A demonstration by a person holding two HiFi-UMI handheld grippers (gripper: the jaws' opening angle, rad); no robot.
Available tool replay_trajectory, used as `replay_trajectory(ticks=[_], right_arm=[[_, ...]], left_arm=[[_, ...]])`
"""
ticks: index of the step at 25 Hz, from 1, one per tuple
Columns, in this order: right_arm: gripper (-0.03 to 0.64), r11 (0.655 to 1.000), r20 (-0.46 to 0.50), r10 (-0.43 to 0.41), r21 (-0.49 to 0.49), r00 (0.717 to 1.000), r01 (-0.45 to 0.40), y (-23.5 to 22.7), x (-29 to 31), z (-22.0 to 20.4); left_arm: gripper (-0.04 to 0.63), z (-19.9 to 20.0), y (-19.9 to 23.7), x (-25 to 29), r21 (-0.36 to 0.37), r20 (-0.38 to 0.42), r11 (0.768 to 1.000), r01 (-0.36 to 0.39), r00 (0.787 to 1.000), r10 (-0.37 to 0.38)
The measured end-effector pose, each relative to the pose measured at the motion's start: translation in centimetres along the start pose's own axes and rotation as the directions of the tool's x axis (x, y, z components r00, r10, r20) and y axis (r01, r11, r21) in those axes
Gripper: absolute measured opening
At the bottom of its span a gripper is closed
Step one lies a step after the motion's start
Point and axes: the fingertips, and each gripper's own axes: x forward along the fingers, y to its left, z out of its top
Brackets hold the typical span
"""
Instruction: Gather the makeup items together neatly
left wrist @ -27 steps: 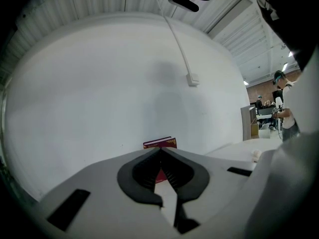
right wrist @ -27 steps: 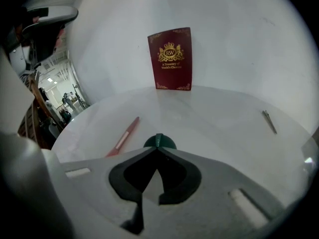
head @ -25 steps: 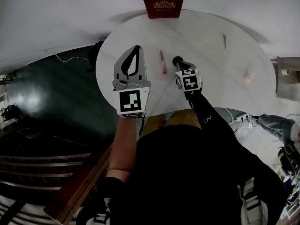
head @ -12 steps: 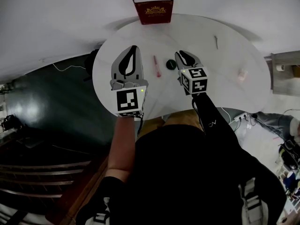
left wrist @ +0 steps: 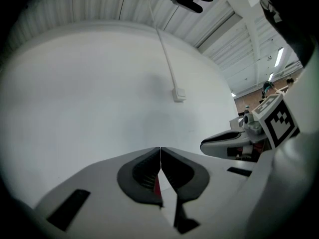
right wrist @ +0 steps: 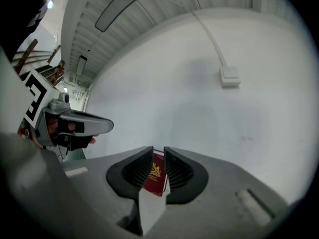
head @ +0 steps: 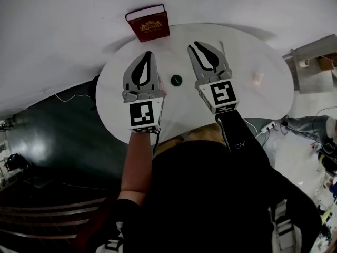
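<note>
A round white table carries the makeup items. A small black round compact lies between my two grippers. A pale pink item sits far to the right, and a thin grey stick shows just right of the right gripper. The red pencil is mostly hidden behind my left gripper. That gripper is shut, with nothing in it. My right gripper hangs above the table; its jaws have just been opening and stand open, with nothing between them.
A dark red box stands at the table's far edge, also visible through the right jaws as the red box. A grey cabinet is at the right. Dark floor lies to the left.
The right gripper was shut on the black compact, let it go on the table and rose. The left gripper lifted a little and now covers the red pencil.
</note>
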Motion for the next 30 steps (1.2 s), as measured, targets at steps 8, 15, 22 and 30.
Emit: replay_trajectory(ticks=[8, 15, 22, 30], right_arm=[[0.051, 1.0, 0.061, -0.009, 0.02, 0.998, 0.008, -1.4, -1.6, 1.2], [0.051, 0.997, 0.028, -0.075, 0.012, 0.997, 0.074, -4.8, -3.3, -0.1], [0.051, 0.988, 0.004, -0.155, 0.024, 0.988, 0.155, -10.1, -6.0, -1.2], [0.051, 0.977, -0.016, -0.21, 0.037, 0.978, 0.211, -14.6, -7.3, -1.6]], left_arm=[[0.009, 1.3, -3.0, 1.8, 0.021, 0.032, 0.998, 0.059, 0.998, -0.06], [0.009, 1.5, -6.6, 3.8, 0.01, 0.057, 0.993, 0.12, 0.991, -0.121], [0.009, 1.6, -11.4, 7.0, 0.003, 0.056, 0.981, 0.196, 0.979, -0.196], [0.009, 2.0, -14.6, 10.2, -0.027, 0.076, 0.971, 0.238, 0.969, -0.236]])
